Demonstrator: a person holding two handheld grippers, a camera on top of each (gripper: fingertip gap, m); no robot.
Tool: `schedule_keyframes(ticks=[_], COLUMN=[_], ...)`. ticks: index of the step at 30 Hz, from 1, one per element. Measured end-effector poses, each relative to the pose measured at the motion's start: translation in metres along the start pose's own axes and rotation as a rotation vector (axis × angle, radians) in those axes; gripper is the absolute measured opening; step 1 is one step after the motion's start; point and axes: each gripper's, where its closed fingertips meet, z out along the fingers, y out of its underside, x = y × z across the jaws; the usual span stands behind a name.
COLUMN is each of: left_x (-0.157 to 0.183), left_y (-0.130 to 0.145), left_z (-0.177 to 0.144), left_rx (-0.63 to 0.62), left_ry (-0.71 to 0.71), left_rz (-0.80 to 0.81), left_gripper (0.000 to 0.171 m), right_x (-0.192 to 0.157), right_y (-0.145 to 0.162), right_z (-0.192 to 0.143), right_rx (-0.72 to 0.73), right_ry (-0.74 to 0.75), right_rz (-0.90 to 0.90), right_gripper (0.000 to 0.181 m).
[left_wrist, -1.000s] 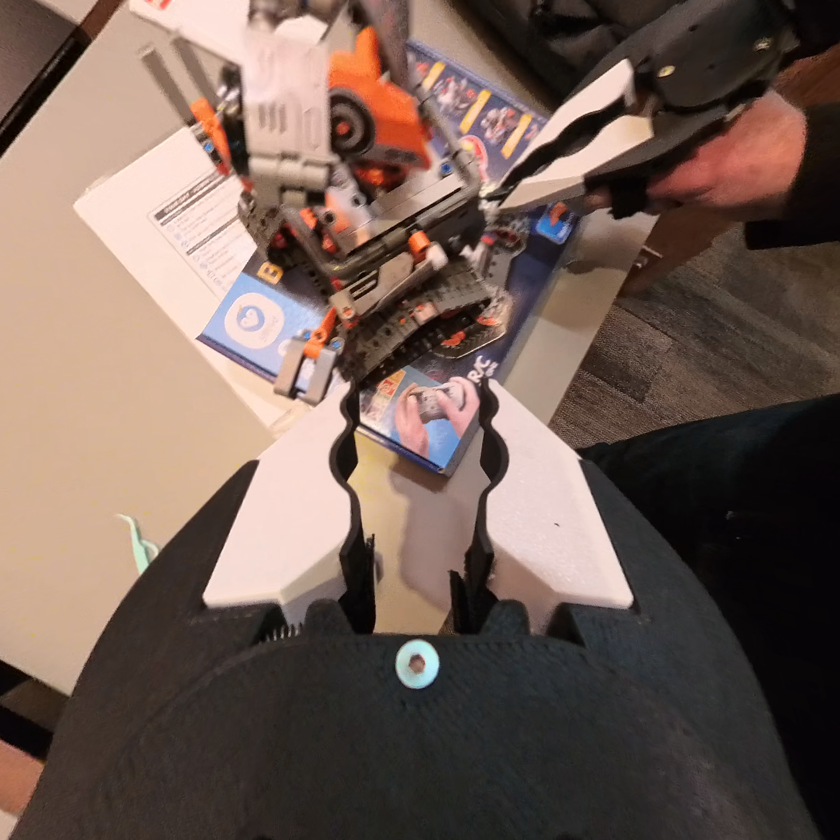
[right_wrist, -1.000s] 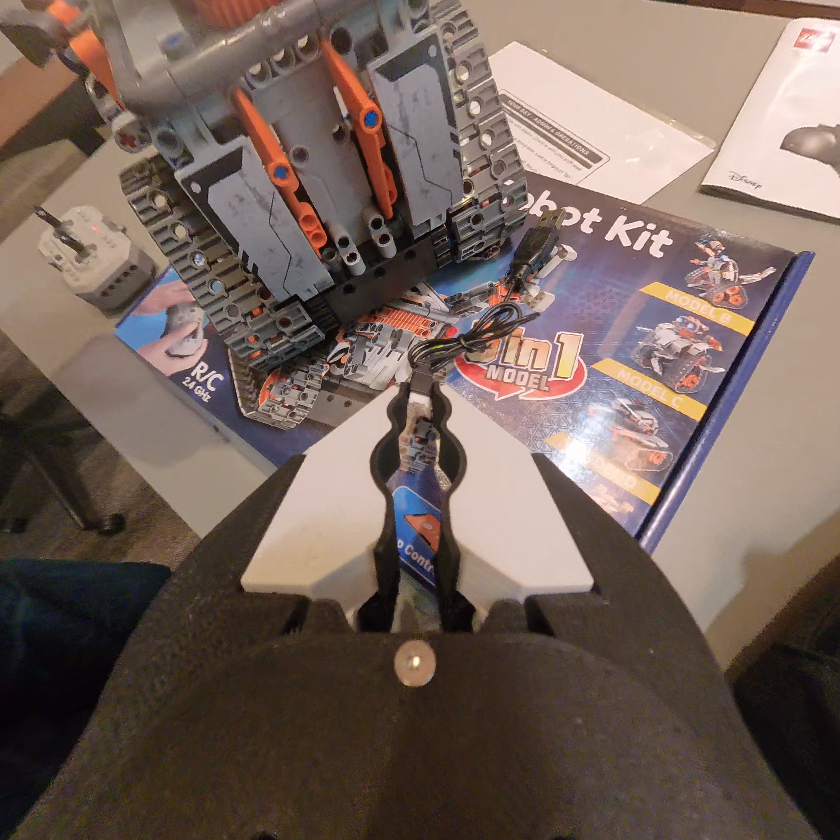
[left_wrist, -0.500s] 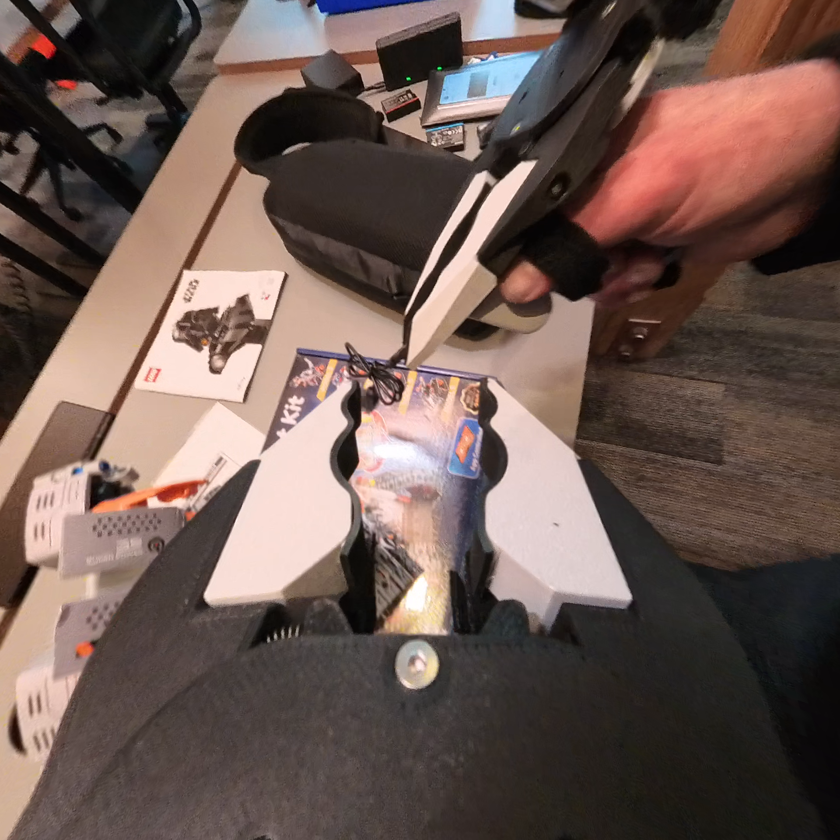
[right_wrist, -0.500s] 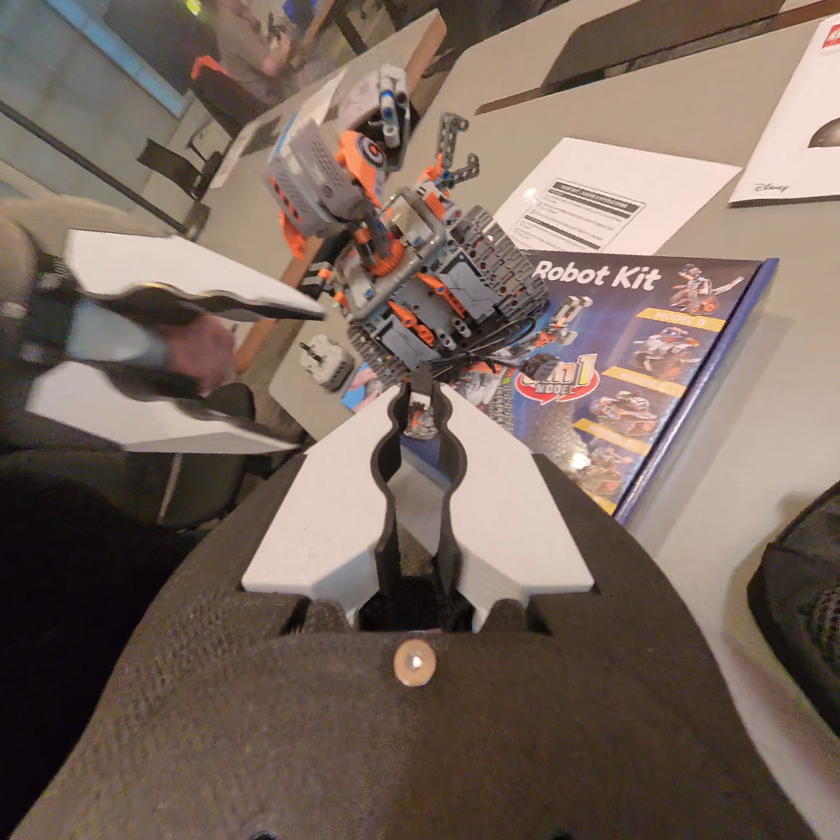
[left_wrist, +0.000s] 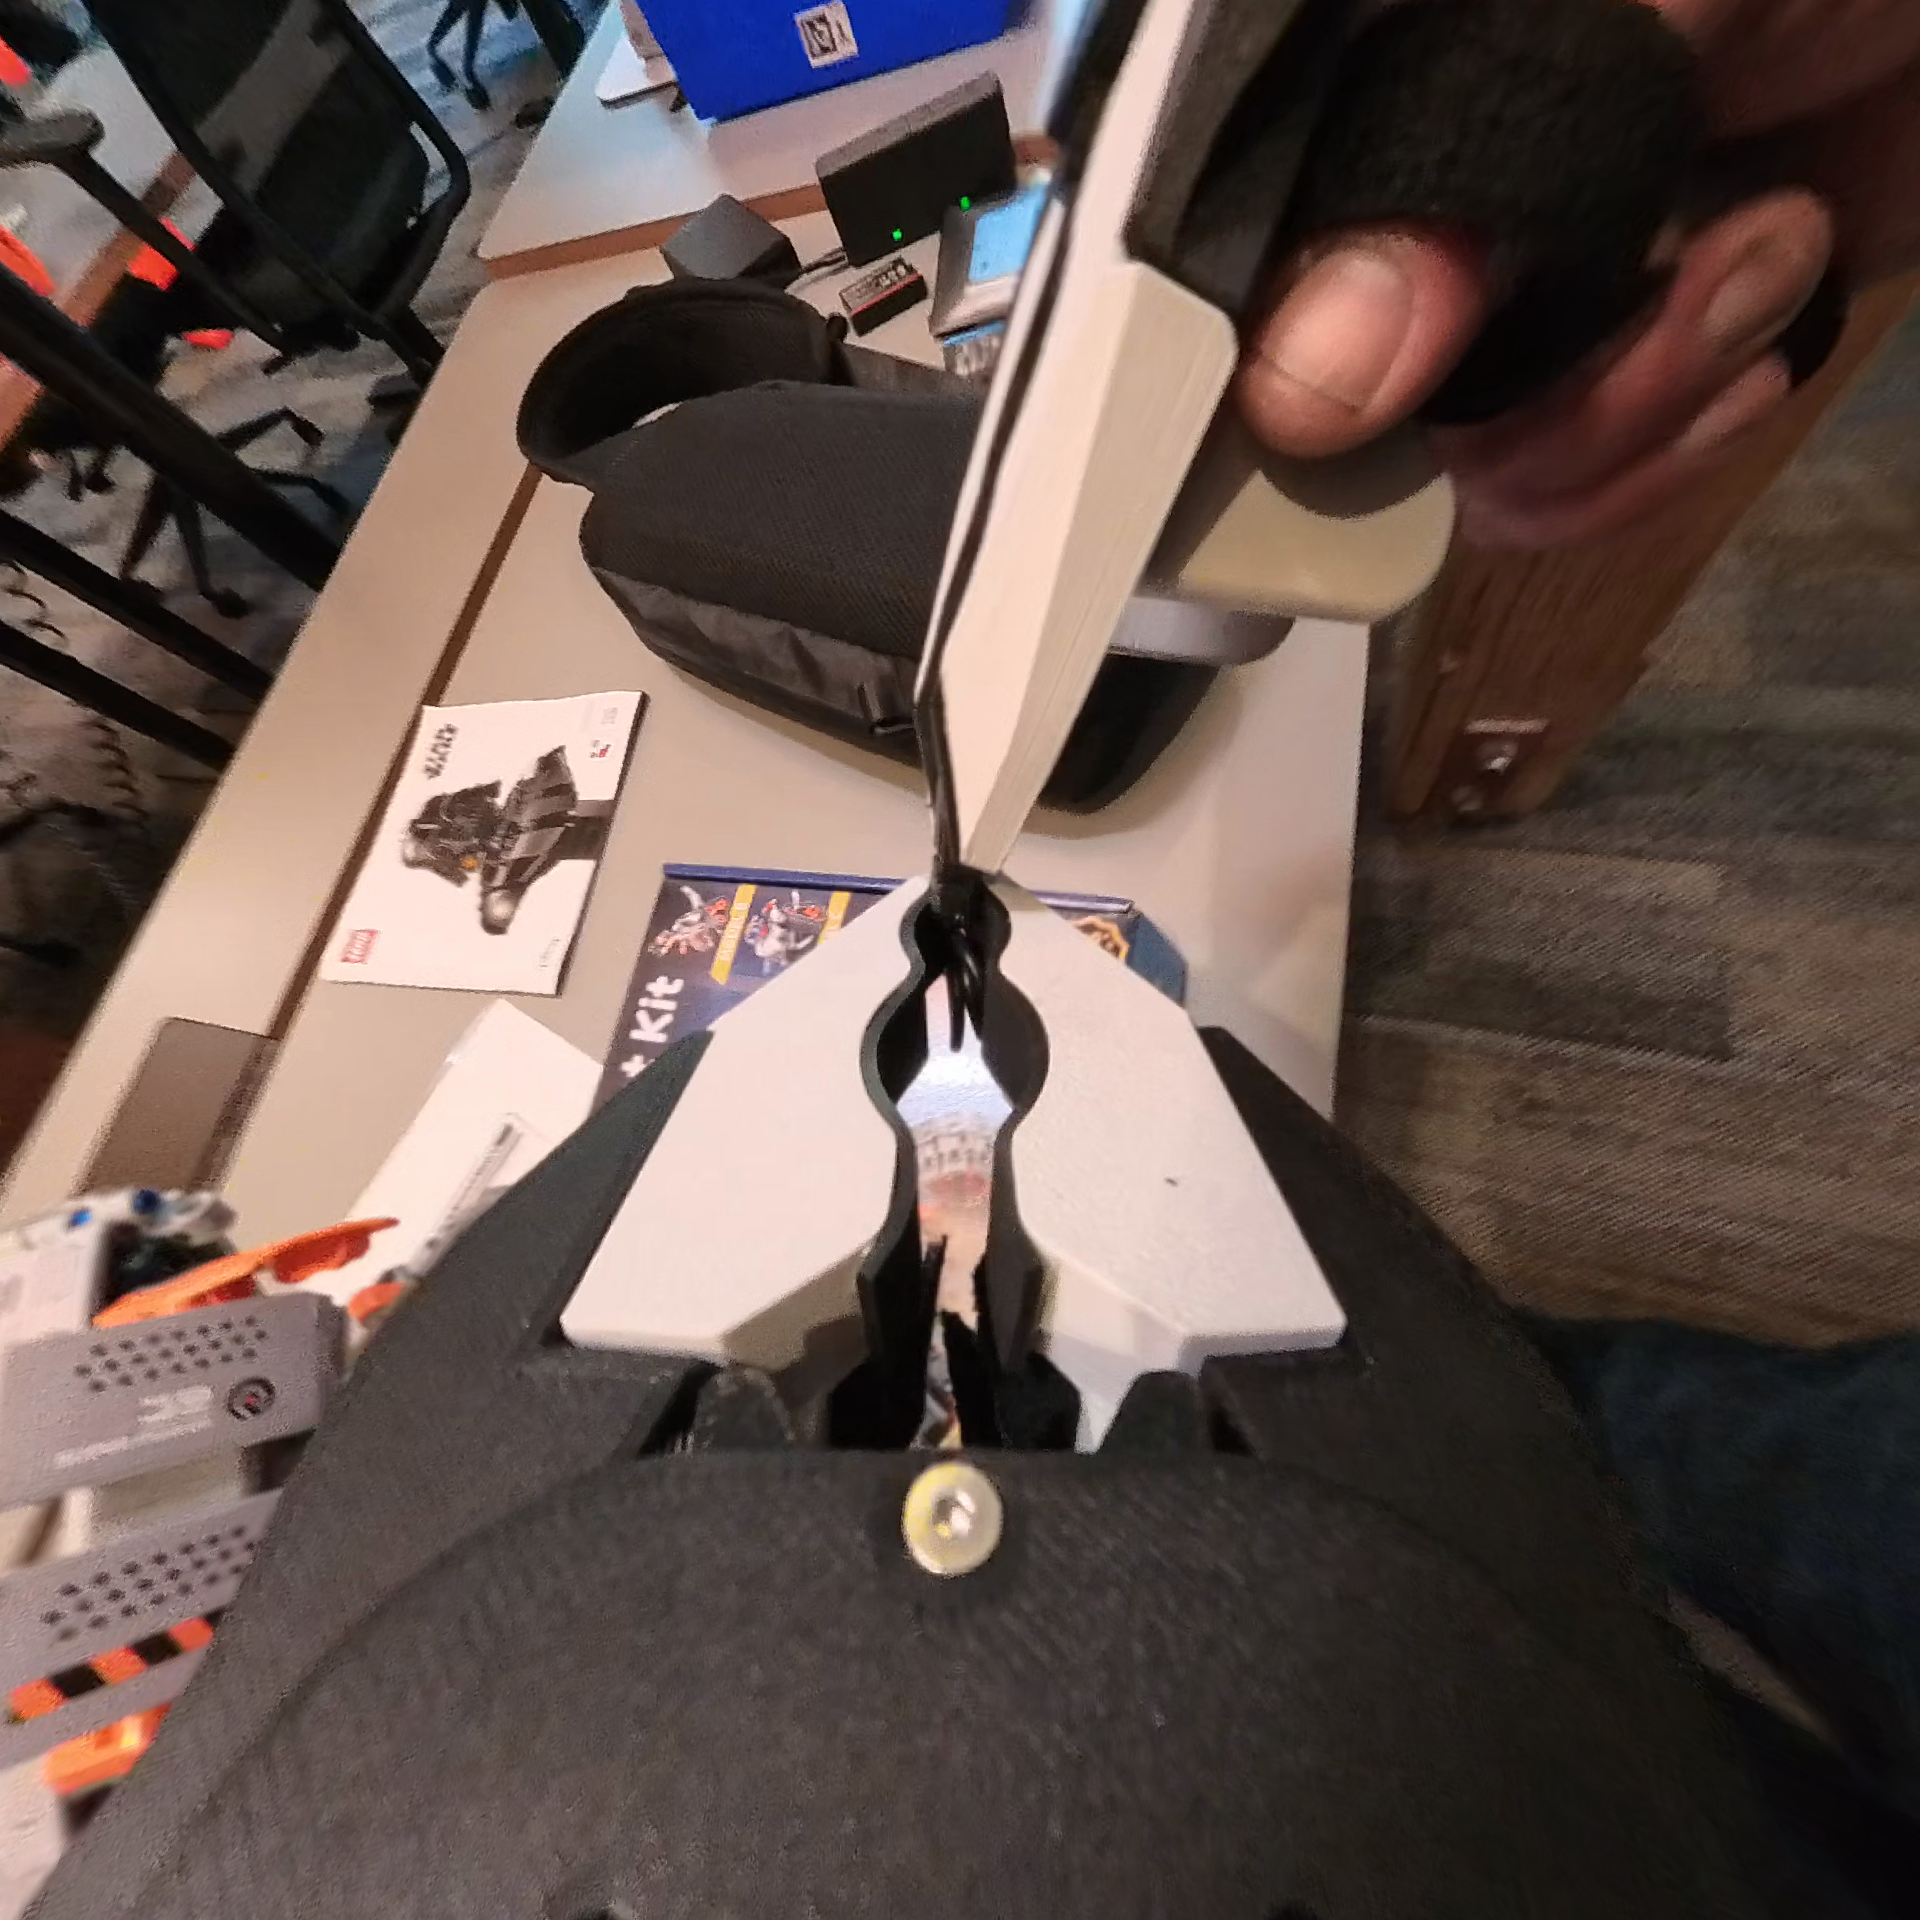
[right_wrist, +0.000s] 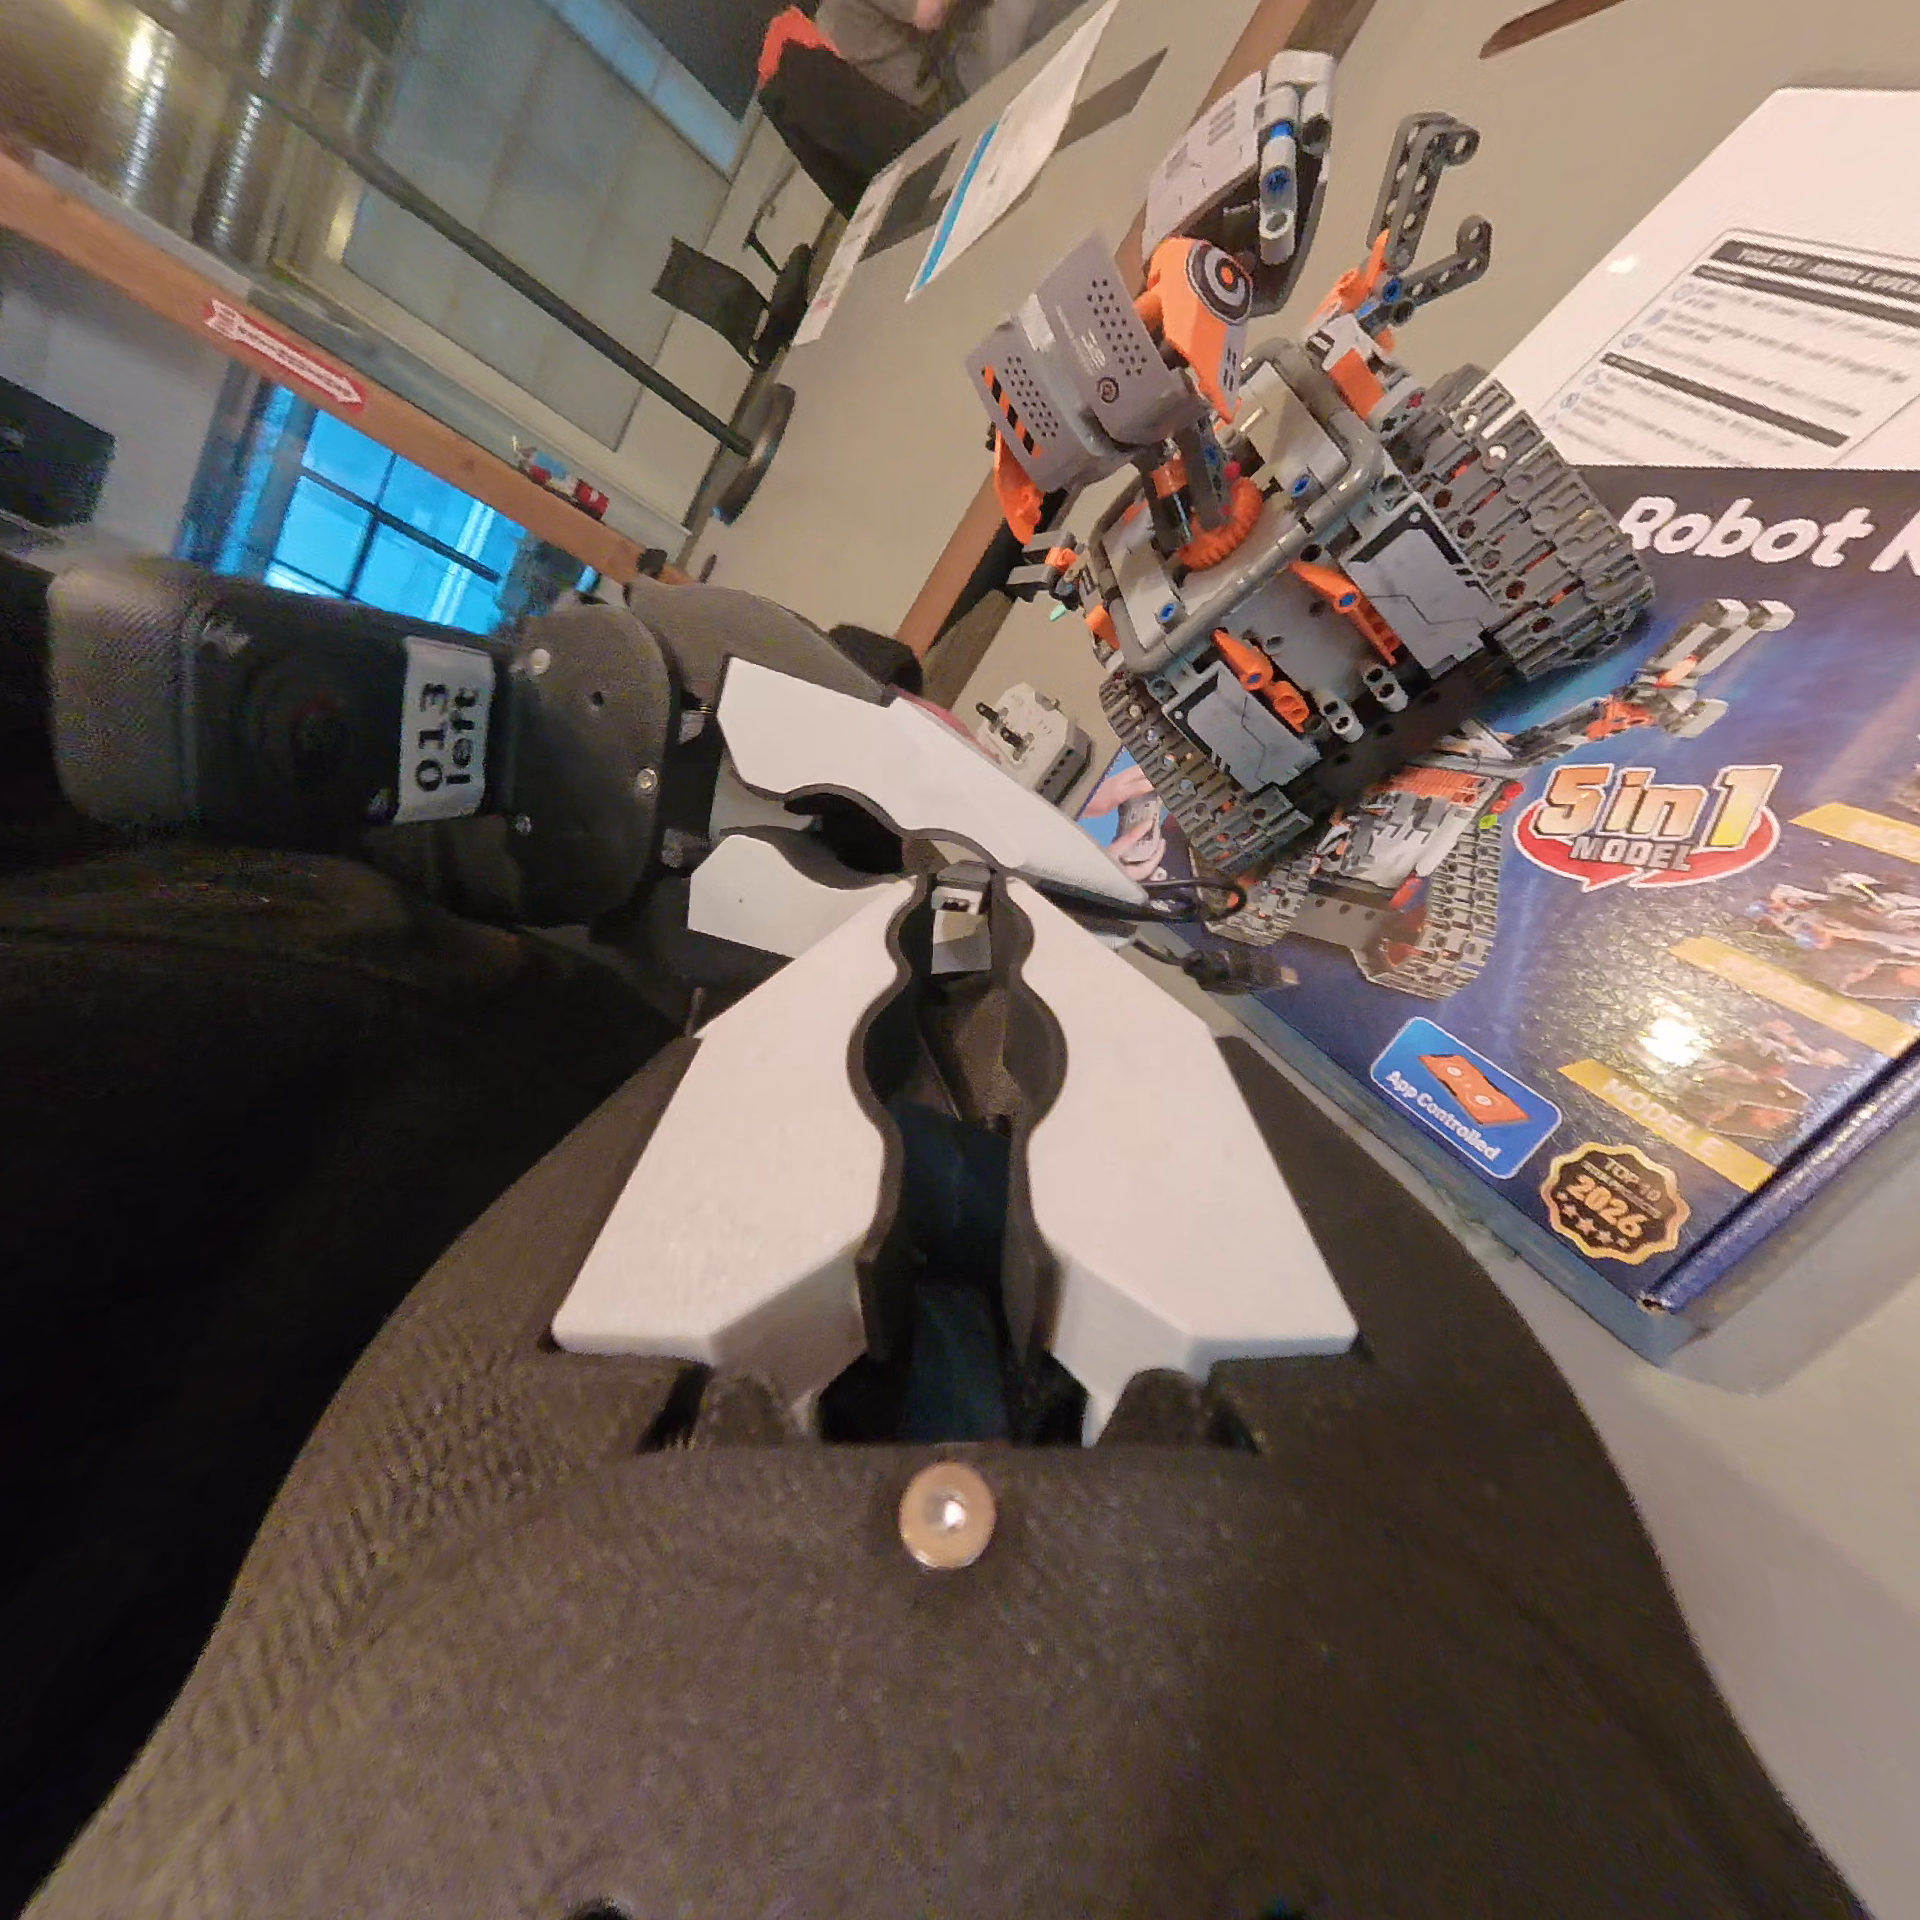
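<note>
A thin black cable (right_wrist: 1195, 899) hangs between my two grippers, just above a blue kit box (right_wrist: 1558, 987). My right gripper (right_wrist: 956, 904) is shut on the cable's small plug (right_wrist: 956, 925). My left gripper (left_wrist: 956, 914) is shut on the cable (left_wrist: 961, 966) right beside it, tip to tip with the right gripper (left_wrist: 951, 852), which a hand holds. The cable's other plug (right_wrist: 1242, 974) dangles over the box. A grey and orange brick-built tracked robot (right_wrist: 1299, 571) stands on the box's far end.
A black bag (left_wrist: 779, 520), a booklet (left_wrist: 499, 831) and a white sheet (right_wrist: 1766, 312) lie on the grey table (left_wrist: 727, 790). A small grey motor block (right_wrist: 1034, 738) sits by the robot. The table's edge and carpet floor (left_wrist: 1610, 987) are to the right. Less than 4 cm separates the two grippers' tips.
My left gripper swung away from the robot model toward the right gripper and closed on the cable. My right gripper lifted the plug and cable up off the box.
</note>
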Motion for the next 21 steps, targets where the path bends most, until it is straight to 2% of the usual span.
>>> schedule_keyframes(ticks=[3,5,8,10,13,16,19,21], left_x=[-0.006,-0.011,-0.019,-0.022,-0.025,-0.028,-0.026,-0.026], left_y=[-0.007,-0.012,-0.017,-0.025,-0.036,-0.04,-0.049,-0.048], left_z=[-0.005,-0.009,-0.013,-0.017,-0.023,-0.026,-0.031,-0.03], left_rx=[0.056,0.097,0.162,0.221,0.309,0.357,0.415,0.417], left_ry=[0.041,0.087,0.169,0.237,0.344,0.421,0.5,0.503], left_rz=[-0.196,-0.332,-0.569,-0.715,-0.908,-1.056,-1.132,-1.161], left_gripper=[0.0,0.0,0.0,0.0,0.0,0.0,0.0,0.0], right_x=[-0.004,-0.011,-0.019,-0.008,0.003,-0.001,0.003,0.003], right_y=[-0.016,-0.024,-0.038,-0.045,-0.045,-0.038,-0.026,-0.022], right_z=[-0.003,-0.005,-0.013,-0.02,-0.029,-0.027,-0.016,-0.012], right_rx=[0.086,0.133,0.219,0.262,0.3,0.304,0.263,0.257], right_ry=[-0.039,-0.087,-0.117,-0.047,-0.001,-0.045,-0.053,-0.076], right_rz=[0.014,0.017,-0.013,-0.015,-0.014,-0.029,-0.013,0.006], right_gripper=[0.009,0.02,0.025,0.043,0.05,0.043,0.037,0.035])
